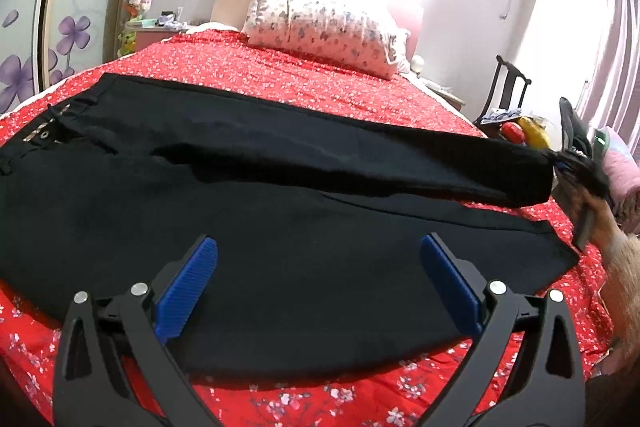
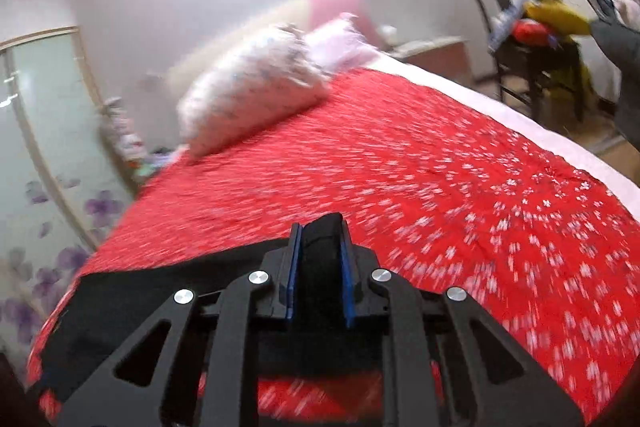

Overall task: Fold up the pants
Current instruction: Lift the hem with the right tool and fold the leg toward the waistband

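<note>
Left gripper (image 1: 319, 255): black angular linkage arms, silver round screws, ribbed blue finger pads (image 1: 188, 287). Right gripper (image 2: 320, 239): same black frame, silver screws, thin blue pads (image 2: 294, 267).

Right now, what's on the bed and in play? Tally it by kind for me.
Black pants: 1
Floral pillow: 1
Red bedspread: 1
Grippers: 2, left gripper open above the pants, right gripper shut on a pant-leg end
Total: 5

red bedspread (image 1: 304, 67), floral pillow (image 1: 320, 31), perhaps chair (image 2: 516, 39)
</note>
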Demonstrator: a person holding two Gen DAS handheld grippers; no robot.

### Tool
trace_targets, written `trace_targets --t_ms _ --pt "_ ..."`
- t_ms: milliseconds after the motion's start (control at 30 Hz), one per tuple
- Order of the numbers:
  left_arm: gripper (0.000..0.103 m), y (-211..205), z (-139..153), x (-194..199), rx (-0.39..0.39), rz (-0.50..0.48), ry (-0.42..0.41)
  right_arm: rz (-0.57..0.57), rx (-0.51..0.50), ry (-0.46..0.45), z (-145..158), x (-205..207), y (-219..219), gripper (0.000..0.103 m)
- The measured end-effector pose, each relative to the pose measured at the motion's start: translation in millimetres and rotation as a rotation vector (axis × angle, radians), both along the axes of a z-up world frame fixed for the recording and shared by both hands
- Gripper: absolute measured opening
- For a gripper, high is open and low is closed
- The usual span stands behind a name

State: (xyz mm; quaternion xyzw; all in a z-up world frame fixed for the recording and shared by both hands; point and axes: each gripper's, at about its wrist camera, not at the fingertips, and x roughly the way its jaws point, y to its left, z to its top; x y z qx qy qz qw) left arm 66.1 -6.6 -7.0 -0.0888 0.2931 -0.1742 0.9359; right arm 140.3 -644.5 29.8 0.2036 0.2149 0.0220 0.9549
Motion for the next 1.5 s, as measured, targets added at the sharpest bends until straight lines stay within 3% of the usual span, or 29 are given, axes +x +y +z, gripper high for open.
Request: trace_targets --t_ms 100,167,333,400,433,467,567,700,867,1033,1133,1200,1233,1267,1500 --pt "0.101 4 5 -7 -0.028 -0.002 -0.019 0.025 0.009 0.032 -6 -59 19 0.017" --pt "0.101 6 7 -10 -0.041 0.004 -0.025 0.007 0.028 0.103 -22 -94 29 0.016" --pt "0.101 15 14 -17 -0.078 0.019 -0.041 -0.056 -0.025 0.353 -66 -116 51 0.017" --pt "0.101 19 15 -20 -0.066 0.033 -0.052 -0.104 -0.009 0.38 -63 -119 56 0.025" --pt "0.101 20 14 -21 -0.067 0.035 -0.052 -0.125 0.009 0.392 -61 -122 56 0.037" --pt "0.101 22 14 -22 -0.07 0.036 -0.051 -0.15 0.044 0.403 -56 -127 54 0.044" --pt "0.101 27 10 -21 -0.065 0.048 -0.028 -0.212 0.247 0.366 -43 -143 45 0.044" --pt "0.101 36 5 -19 -0.049 0.086 -0.013 -0.194 0.628 0.33 -51 -146 51 0.044" --pt "0.101 47 -1 -15 -0.046 0.146 0.017 -0.26 0.831 0.403 -78 -131 77 0.044" --pt "0.101 61 -5 -12 -0.093 0.16 0.036 -0.422 0.794 0.42 -82 -117 74 0.044" --pt "0.101 62 -3 -11 -0.082 0.168 0.024 -0.496 0.815 0.437 -92 -115 69 0.043" --pt "0.101 61 -1 -12 -0.076 0.167 0.016 -0.529 0.79 0.397 -93 -115 66 0.033" --pt "0.101 60 -1 -12 -0.075 0.164 0.015 -0.525 0.743 0.373 -89 -113 65 0.014" --pt "0.101 58 -1 -12 -0.072 0.161 0.016 -0.513 0.71 0.35 -86 -114 62 0.009" --pt "0.101 58 -2 -12 -0.073 0.172 0.022 -0.521 0.535 0.114 -45 -138 48 0.005"
